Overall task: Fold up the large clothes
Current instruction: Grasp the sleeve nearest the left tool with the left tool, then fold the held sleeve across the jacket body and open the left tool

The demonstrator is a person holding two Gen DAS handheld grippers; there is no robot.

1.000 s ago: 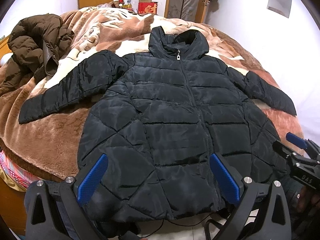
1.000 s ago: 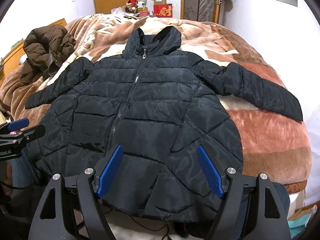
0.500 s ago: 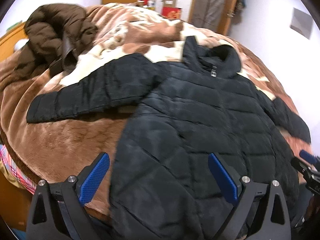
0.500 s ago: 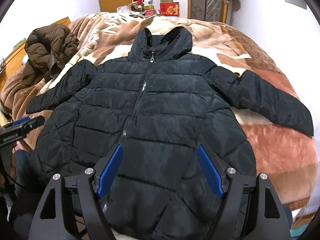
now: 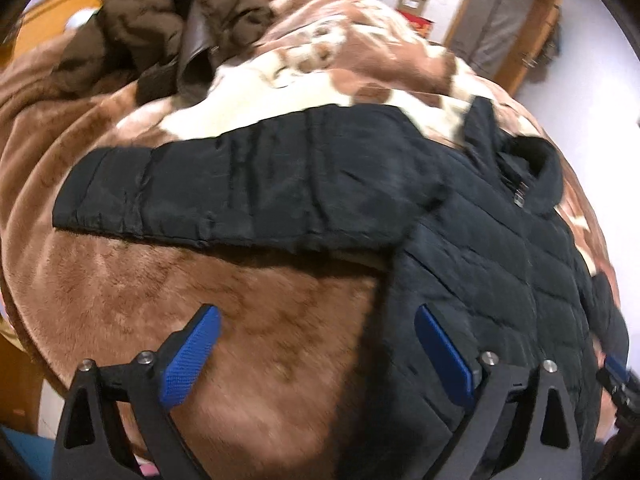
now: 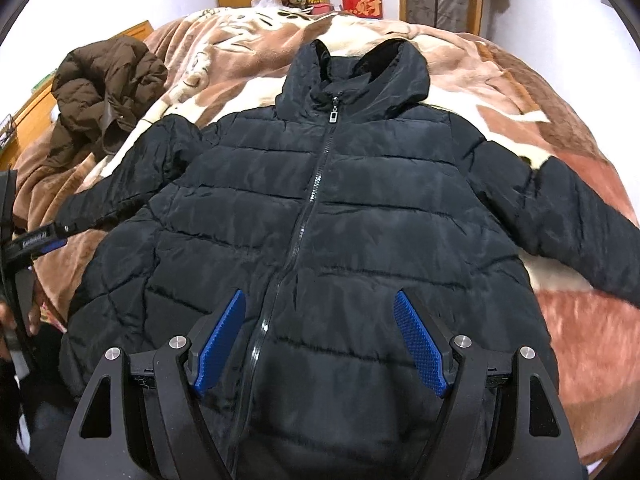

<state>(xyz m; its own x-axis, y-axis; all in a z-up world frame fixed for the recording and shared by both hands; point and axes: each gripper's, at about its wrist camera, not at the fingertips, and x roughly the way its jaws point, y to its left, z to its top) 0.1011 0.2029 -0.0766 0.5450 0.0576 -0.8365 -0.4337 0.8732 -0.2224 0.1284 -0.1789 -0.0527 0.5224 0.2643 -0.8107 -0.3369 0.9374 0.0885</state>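
A black quilted puffer jacket [image 6: 328, 216] lies flat, front up and zipped, on a brown and cream blanket, sleeves spread out to both sides. In the left wrist view its left sleeve [image 5: 240, 196] stretches across the blanket. My left gripper [image 5: 320, 352] is open and empty, above the blanket just below that sleeve, beside the jacket's side edge. My left gripper also shows in the right wrist view [image 6: 40, 240] at the far left. My right gripper [image 6: 320, 344] is open and empty, over the jacket's lower front by the zipper.
A crumpled brown jacket [image 6: 104, 96] lies on the bed's far left; it also shows in the left wrist view [image 5: 160, 28]. The blanket [image 6: 580, 320] covers the whole bed. Boxes and a red carton [image 6: 362, 2] stand at the back by a wooden door.
My left gripper has swung left from the jacket's hem toward its left sleeve, with motion blur. My right gripper has moved forward a little over the lower front. Both stayed open.
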